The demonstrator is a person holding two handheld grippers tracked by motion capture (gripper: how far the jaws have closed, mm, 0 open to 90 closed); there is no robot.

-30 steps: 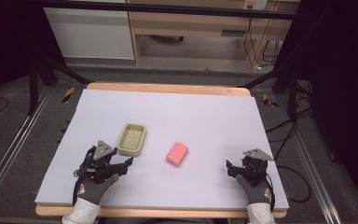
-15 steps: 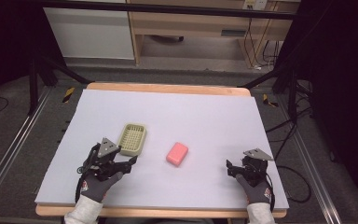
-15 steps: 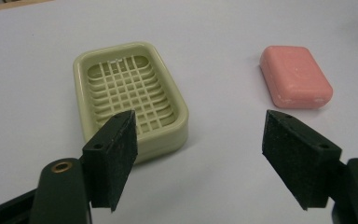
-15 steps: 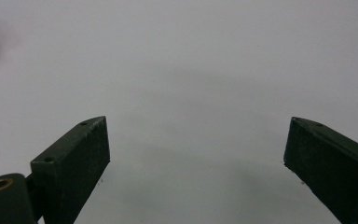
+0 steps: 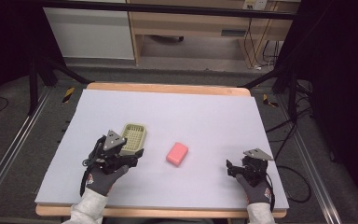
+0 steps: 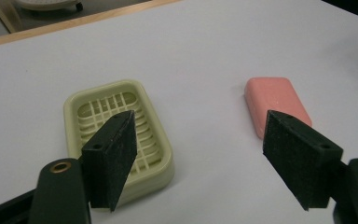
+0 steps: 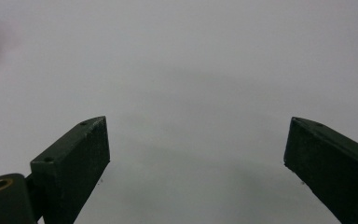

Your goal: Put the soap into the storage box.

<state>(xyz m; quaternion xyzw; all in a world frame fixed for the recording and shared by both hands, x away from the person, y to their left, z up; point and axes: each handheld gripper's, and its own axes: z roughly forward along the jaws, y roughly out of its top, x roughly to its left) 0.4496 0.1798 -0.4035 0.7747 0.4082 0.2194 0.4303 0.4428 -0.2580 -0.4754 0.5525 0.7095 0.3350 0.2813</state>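
Your left tongs (image 5: 135,153) hang just above the counter (image 5: 205,112) with their jaws spread and nothing between them; they have just been opening wider. Seen along the left gripper view, the gap between the two black jaws frames bare counter, with the pale green soap dish (image 6: 116,135) behind the jaw at the picture's left and the pink bar of soap (image 6: 276,103) behind the jaw at its right. So the soap lies ahead and off to the right of your left tongs, while the dish sits just beside them on the other side.

From the high view, the soap (image 5: 177,153) rests flat on the counter, apart from the dish (image 5: 133,137) and to its right. Its long axis runs on a slant, from the near left up to the far right.

Your right tongs (image 5: 230,167) are also open and empty, resting low near the right front of the counter, well apart from the soap.

The left hand is the nearer one. To take the bar, you would likely swing the left tongs right and close across its short side.
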